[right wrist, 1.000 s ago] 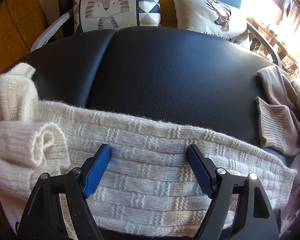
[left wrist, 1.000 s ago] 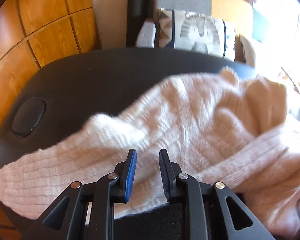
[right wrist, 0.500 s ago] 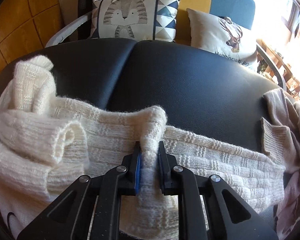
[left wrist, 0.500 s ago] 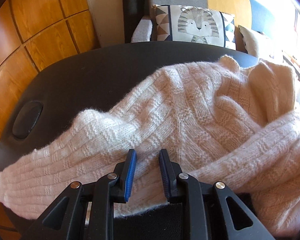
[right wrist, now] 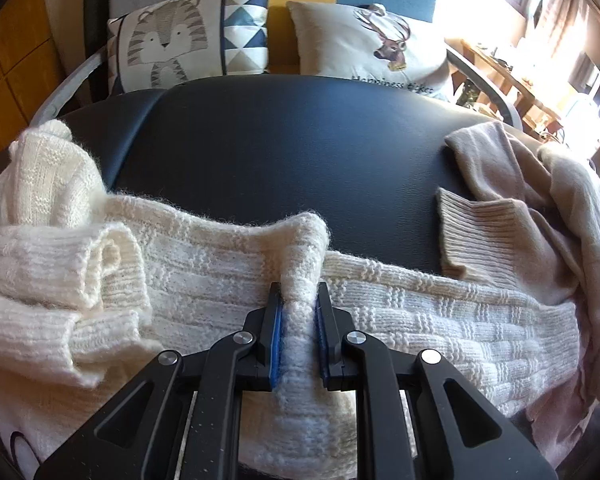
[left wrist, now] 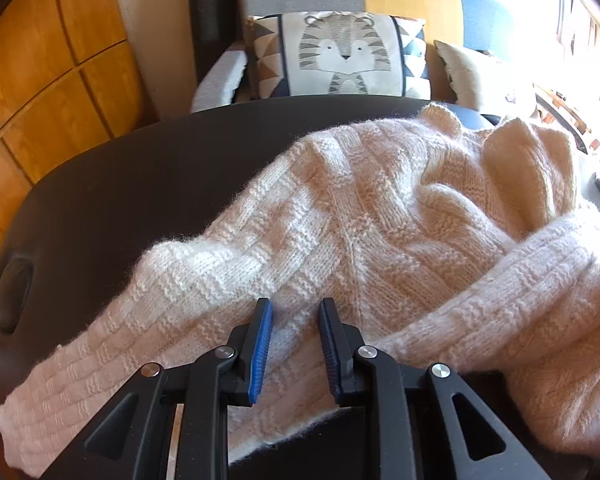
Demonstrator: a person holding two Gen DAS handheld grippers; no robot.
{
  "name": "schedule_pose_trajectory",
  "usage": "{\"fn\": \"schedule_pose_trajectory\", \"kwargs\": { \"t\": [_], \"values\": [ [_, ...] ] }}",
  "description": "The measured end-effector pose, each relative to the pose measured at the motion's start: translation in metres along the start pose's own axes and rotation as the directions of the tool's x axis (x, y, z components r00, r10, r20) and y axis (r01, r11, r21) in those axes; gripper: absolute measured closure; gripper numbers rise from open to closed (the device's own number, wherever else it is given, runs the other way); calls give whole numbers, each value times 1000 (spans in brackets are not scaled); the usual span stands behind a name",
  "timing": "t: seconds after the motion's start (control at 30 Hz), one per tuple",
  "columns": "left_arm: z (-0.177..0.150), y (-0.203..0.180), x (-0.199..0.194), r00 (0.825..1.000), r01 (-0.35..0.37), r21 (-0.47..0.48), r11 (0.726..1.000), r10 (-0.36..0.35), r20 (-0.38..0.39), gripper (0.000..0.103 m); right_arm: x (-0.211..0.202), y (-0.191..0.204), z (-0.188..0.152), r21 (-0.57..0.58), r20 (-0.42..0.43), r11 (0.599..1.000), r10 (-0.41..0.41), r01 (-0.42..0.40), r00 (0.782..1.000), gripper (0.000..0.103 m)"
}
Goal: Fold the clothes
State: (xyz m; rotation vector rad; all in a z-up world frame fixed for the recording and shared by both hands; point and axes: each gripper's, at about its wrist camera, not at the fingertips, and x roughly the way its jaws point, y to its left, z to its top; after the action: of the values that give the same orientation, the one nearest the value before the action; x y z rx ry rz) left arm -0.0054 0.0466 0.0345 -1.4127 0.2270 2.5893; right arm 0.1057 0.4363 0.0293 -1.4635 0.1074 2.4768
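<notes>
A cream chunky-knit sweater [left wrist: 380,220] lies crumpled across a black padded table [left wrist: 140,184]. My left gripper [left wrist: 294,308] stands at its near edge, jaws narrowly apart and pinching the knit by the long sleeve that trails to the left. In the right wrist view the same sweater [right wrist: 420,320] stretches along the table's [right wrist: 300,152] near side. My right gripper [right wrist: 298,292] is shut on a raised fold of it, which stands up in a ridge between the blue pads. A rolled sleeve bunches at the left.
A beige ribbed garment [right wrist: 500,220] is heaped on the table's right end. Behind the table, a sofa holds a tiger cushion [right wrist: 180,40] and a deer cushion [right wrist: 372,44]. An oval recess [left wrist: 12,292] marks the table's left end, and wooden panelling [left wrist: 40,80] rises beyond it.
My right gripper went from wide open over the flat knit to shut on a pinched-up fold. Both grippers have since shifted sideways, and the sweater has come along with them.
</notes>
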Motion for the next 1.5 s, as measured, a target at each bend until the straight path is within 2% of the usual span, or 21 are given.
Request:
{"fn": "schedule_pose_trajectory", "kwargs": {
  "t": [0.1,0.27,0.47,0.6,0.7,0.77,0.8,0.87,0.93,1.1,1.2,1.3,1.33,1.37,1.4,1.43,1.5],
  "values": [
    [9,-13,0,1000,31,18,999,-31,1,79,-1,-21,1,58,5,998,-38,37,999,88],
    [14,-34,4,1000,21,72,997,-22,10,79,2,-51,0,136,-5,985,-110,109,994,88],
    [7,-41,3,998,14,70,997,-19,67,77,8,-56,-2,78,2,979,-188,188,982,88],
    [-7,-42,0,991,-2,71,998,-7,132,77,8,-49,-1,28,20,977,-214,213,977,82],
    [-6,-40,-4,994,2,69,998,-10,112,76,-2,-57,1,93,9,986,-137,136,991,73],
    [-2,-40,-6,996,10,61,998,-15,89,76,-25,-62,2,174,82,984,-55,40,995,69],
    [0,-39,-8,997,15,54,998,-20,77,76,-36,-61,4,189,126,982,-15,-9,992,65],
    [-1,-36,-15,996,32,16,999,-34,78,76,-57,-56,7,194,202,975,69,-109,977,45],
    [-8,-32,-22,996,34,-15,999,-32,87,76,-67,-42,18,141,224,969,168,-203,960,43],
    [-28,-29,-24,998,14,0,1000,-14,67,76,-39,-8,49,138,97,938,306,-318,947,43],
    [-35,-27,-24,997,22,20,1000,-23,70,74,-11,5,60,145,-6,938,319,-315,948,43],
    [-34,-21,-21,997,53,-7,999,-53,51,73,6,16,63,140,-76,940,325,-312,943,43],
    [-33,-19,-20,997,65,-21,998,-63,48,72,10,20,62,136,-90,939,330,-316,940,44],
    [-33,-17,-19,996,75,-34,997,-73,48,72,11,23,61,134,-94,937,337,-323,937,62],
    [-34,-16,-19,995,82,-43,996,-80,52,71,11,26,60,135,-88,933,346,-333,934,76],
    [-36,-16,-19,995,83,-43,996,-81,59,71,10,28,59,136,-81,930,354,-342,932,86],
    [-39,-18,-19,994,77,-35,996,-74,76,71,2,30,56,141,-61,929,352,-341,934,92]
  ]
}}
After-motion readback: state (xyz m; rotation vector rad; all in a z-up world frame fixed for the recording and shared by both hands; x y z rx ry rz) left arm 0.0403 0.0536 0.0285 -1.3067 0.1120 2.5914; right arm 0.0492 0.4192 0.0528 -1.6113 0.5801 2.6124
